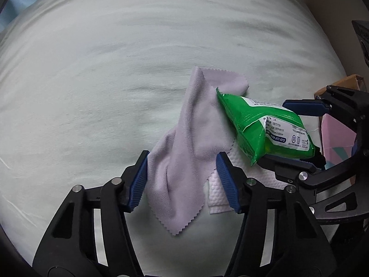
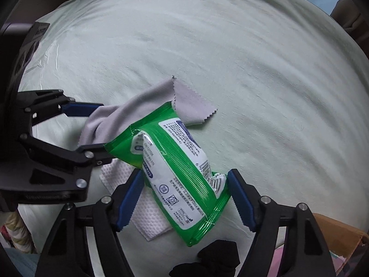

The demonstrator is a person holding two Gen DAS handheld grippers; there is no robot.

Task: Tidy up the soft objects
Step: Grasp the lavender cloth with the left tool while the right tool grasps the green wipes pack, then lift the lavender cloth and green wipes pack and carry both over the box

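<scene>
A lilac cloth (image 1: pixel 191 138) with zigzag edges lies on the pale green bedsheet (image 1: pixel 92 69). My left gripper (image 1: pixel 184 182) is open with its blue pads on either side of the cloth's near end. A green wet-wipes pack (image 2: pixel 177 168) lies partly on the cloth (image 2: pixel 138 113) and on a white embossed tissue (image 2: pixel 150 217). My right gripper (image 2: pixel 184 198) is open and straddles the pack's near end. The right gripper also shows in the left wrist view (image 1: pixel 306 133), around the pack (image 1: pixel 260 124). The left gripper shows in the right wrist view (image 2: pixel 92 129).
A black fabric item (image 2: pixel 212 258) lies at the near edge of the bed under the right gripper. A brown cardboard box (image 2: pixel 341 237) and a pink box (image 1: pixel 339 140) stand beside the bed on the right. The bedsheet (image 2: pixel 230 57) stretches wide beyond the objects.
</scene>
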